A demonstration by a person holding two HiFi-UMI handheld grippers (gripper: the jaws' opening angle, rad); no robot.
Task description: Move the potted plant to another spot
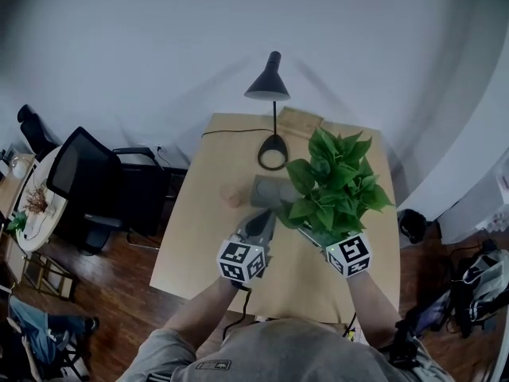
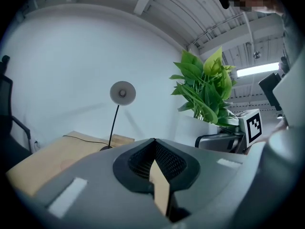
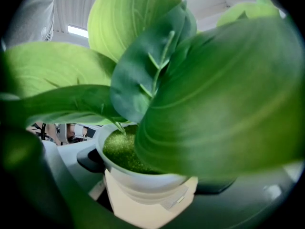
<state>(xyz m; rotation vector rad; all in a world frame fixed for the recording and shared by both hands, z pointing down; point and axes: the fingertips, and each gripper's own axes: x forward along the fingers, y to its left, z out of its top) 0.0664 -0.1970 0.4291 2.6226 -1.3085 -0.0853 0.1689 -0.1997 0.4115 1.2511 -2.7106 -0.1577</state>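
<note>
1 potted plant over the right half of a light wooden worktop, upright, just in front of the person. Planted in 1 round, smooth white pot; inside it, a fine green granular layer up to the rim and broad glossy leaves spreading wide. Clamped at the pot's wall by the right gripper, 1 of the fingers on each side. Unclear whether lifted or resting. To the left, the left gripper, fingers pressed together at the tips, held low above the worktop. At the far edge, 1 black desk lamp: cone shade, thin stem, ring-shaped base. Left of the worktop, 1 black office chair.
</note>
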